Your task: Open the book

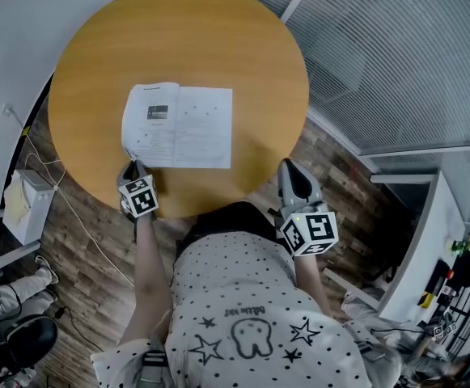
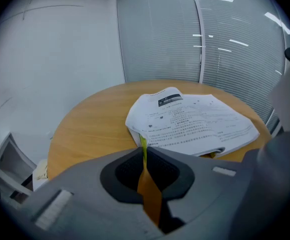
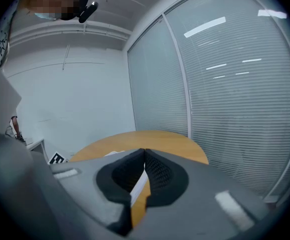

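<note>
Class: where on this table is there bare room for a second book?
Bare wood: the table's far half beyond the book, and the right side between the book and the rim. Crowded: the near-left edge, where the left tool sits by the book's corner.

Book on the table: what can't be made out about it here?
Head view: print on the book too small to read.
Left gripper view: the left gripper has jaws together; yellow-green sliver at their tips, pinched or merely behind, unclear.
Right gripper view: right gripper blocks nearly all of the book.

White book [image 1: 178, 126], lying open, pages up
</note>
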